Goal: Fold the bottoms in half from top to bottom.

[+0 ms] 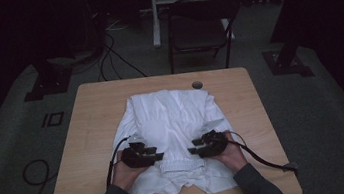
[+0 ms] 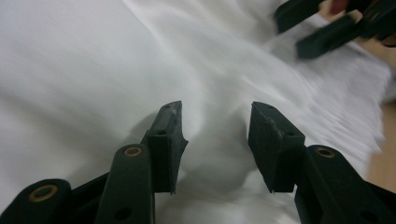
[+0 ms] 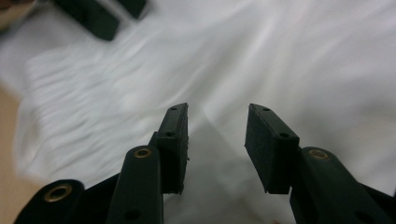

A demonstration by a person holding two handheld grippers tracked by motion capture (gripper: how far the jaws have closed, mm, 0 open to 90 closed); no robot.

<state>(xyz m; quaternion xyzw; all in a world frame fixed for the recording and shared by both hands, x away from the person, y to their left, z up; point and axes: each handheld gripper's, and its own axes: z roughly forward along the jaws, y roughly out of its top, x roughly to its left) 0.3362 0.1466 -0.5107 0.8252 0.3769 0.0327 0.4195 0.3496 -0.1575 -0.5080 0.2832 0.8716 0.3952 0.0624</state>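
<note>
Now, white garment (image 1: 173,122) under both grippers' parted jaws, ungripped

A plain white garment (image 1: 171,127) is lying on a light wood-grain table (image 1: 91,112); both grippers are showing black.

Garment (image 1: 171,127) spread on table (image 1: 92,117); left gripper (image 1: 153,154) and right gripper (image 1: 196,148) on its near part; chair (image 1: 199,30) behind table.

Both forearms reach in from the near edge, the left gripper (image 1: 153,154) and right gripper (image 1: 195,147) pointing inward toward each other (jaws parted on both, nothing pinched between them).
</note>
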